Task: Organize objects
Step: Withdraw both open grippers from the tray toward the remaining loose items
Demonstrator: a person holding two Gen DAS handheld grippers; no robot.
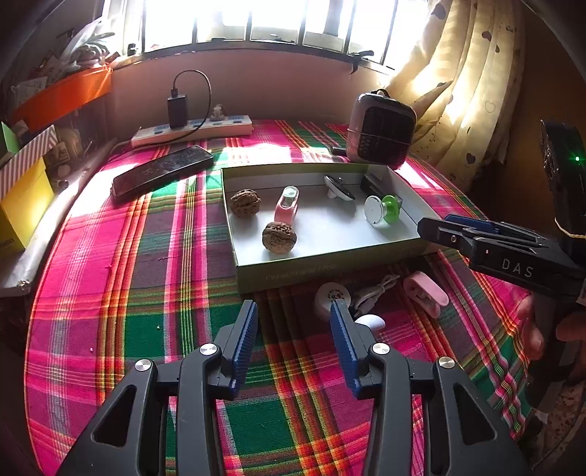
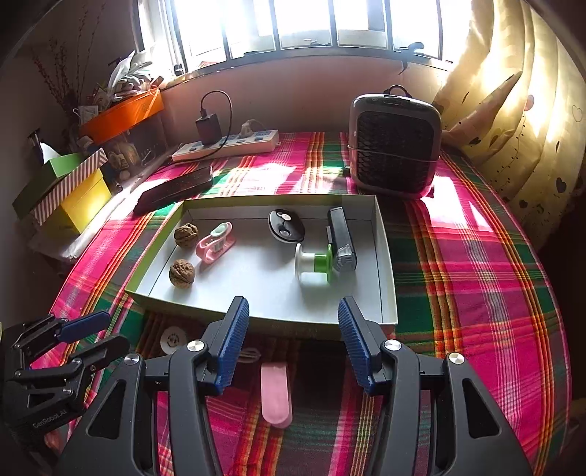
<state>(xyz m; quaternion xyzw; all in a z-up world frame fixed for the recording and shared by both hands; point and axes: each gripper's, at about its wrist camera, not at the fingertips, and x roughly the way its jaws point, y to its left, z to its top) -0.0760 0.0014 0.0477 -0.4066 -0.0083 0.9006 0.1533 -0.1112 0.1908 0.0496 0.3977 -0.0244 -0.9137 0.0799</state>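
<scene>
Both the left claw (image 1: 294, 311) and the right claw (image 2: 293, 311) hang half-open, empty. Below the right one lies a pink clip (image 2: 275, 393), probably light, stiff, slippery; best pinched across its narrow sides.

Blown-out window (image 1: 278, 18) backlight, fisheye edges

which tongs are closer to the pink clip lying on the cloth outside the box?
Right. The pink clip lies just ahead of the right tongs, in line with their open gap. The left tongs hang off to its left, past the white cable.
</scene>
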